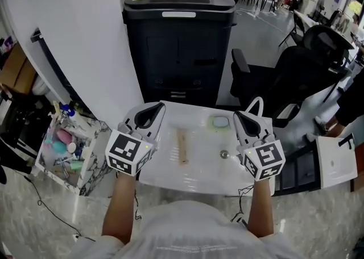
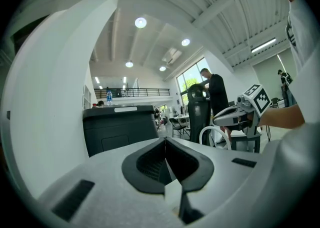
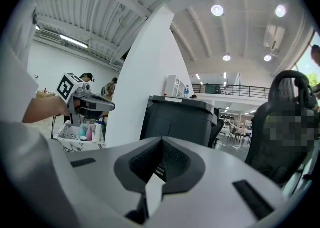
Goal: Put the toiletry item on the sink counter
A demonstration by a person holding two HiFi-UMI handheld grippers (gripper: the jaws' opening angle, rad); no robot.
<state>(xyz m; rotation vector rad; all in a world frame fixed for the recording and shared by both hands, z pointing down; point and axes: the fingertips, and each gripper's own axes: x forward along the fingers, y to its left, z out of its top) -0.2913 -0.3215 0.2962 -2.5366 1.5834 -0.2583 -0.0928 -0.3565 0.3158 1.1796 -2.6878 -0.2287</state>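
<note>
We hold left gripper (image 1: 149, 117) and right gripper (image 1: 248, 122) closed and empty over the bench (image 1: 199, 168), flanking the tan toiletry item (image 1: 182, 146) between them, seemingly already placed.

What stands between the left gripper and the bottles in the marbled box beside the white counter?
Nothing visible does. The left gripper, jaws shut and empty, is at the white sink counter's left edge; the open-topped marbled box of pink and teal bottles sits just left of it, lower down.
</note>
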